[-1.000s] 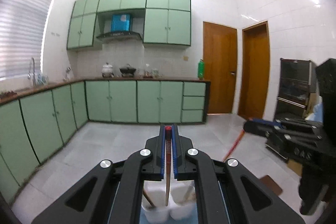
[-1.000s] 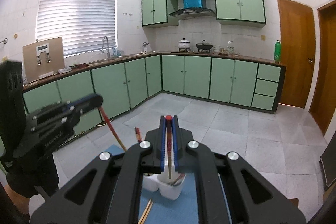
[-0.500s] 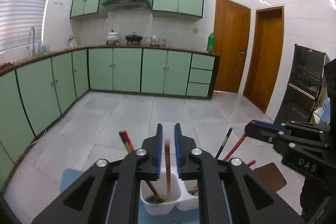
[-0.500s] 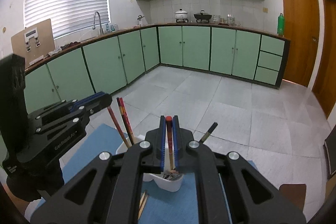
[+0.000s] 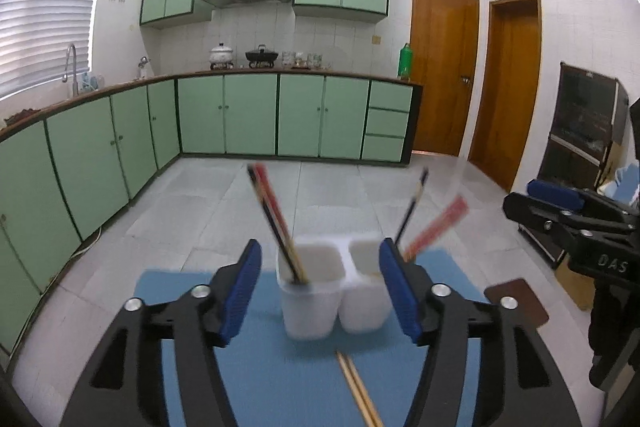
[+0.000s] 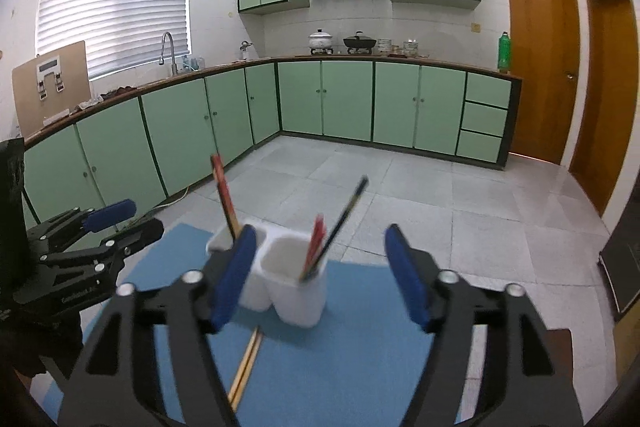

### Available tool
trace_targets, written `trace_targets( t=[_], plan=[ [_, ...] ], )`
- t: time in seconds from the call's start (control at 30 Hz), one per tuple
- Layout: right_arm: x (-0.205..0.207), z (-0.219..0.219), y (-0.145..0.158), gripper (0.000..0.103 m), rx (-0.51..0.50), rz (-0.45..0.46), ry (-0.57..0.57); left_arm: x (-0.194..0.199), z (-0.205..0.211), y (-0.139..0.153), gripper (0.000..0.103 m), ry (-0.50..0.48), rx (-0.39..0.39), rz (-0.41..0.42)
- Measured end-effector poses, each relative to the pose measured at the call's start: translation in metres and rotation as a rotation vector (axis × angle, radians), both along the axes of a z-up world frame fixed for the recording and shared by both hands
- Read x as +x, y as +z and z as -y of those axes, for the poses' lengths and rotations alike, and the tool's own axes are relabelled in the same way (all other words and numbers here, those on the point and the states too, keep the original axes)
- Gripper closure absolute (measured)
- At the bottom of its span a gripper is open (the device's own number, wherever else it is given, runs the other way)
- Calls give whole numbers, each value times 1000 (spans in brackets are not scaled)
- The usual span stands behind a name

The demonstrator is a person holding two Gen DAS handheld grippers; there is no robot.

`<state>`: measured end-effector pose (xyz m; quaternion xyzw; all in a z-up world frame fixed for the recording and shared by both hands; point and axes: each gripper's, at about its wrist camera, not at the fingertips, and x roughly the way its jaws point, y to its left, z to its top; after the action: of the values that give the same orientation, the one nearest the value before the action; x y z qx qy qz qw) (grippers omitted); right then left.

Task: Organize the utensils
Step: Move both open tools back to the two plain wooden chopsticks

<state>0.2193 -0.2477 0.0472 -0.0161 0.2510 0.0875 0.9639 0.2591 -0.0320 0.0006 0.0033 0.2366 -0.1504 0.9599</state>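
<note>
A white two-cup utensil holder (image 5: 332,287) stands on a blue mat (image 5: 280,379). Red and black chopsticks (image 5: 272,215) lean in its left cup, and more chopsticks (image 5: 434,227) lean in its right cup. A pair of wooden chopsticks (image 5: 358,389) lies on the mat in front of the holder. My left gripper (image 5: 320,291) is open and empty, just in front of the holder. In the right wrist view the holder (image 6: 280,275) holds chopsticks (image 6: 328,235) and my right gripper (image 6: 320,283) is open and empty near it. The wooden pair (image 6: 246,367) lies on the mat there too.
The mat (image 6: 340,359) covers a table in a kitchen with green cabinets (image 5: 240,115). A brown coaster (image 5: 516,301) lies at the mat's right edge. The other gripper shows at the right of the left wrist view (image 5: 576,223) and at the left of the right wrist view (image 6: 80,247).
Both grippers held a red-tipped chopstick, lowered them into the holder's cups, then opened and let go. Both have drawn back a little from the holder.
</note>
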Motion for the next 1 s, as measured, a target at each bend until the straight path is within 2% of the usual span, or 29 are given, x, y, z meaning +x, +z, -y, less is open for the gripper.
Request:
trace_targets(
  t=[0.1,0.2,0.43,0.6,1.0],
  plan=[
    [-26,1,-23,18,-9,-20,-16,-26,-3,-26,35,12,14,-48],
    [-48,1,-48,13,-3,-60,-27,-43,-4,-54,31,27,33,-105],
    [-81,-2,-110,12,26,-181,-68,-69,-13,-111,28,63,91,-221],
    [-100,-6,-142,12,33,-246,-80,-82,-20,-141,28,94,100,-295],
    [-128,-38,-185,13,23,-359,-24,-105,-30,-174,24,130,142,-388]
  ],
)
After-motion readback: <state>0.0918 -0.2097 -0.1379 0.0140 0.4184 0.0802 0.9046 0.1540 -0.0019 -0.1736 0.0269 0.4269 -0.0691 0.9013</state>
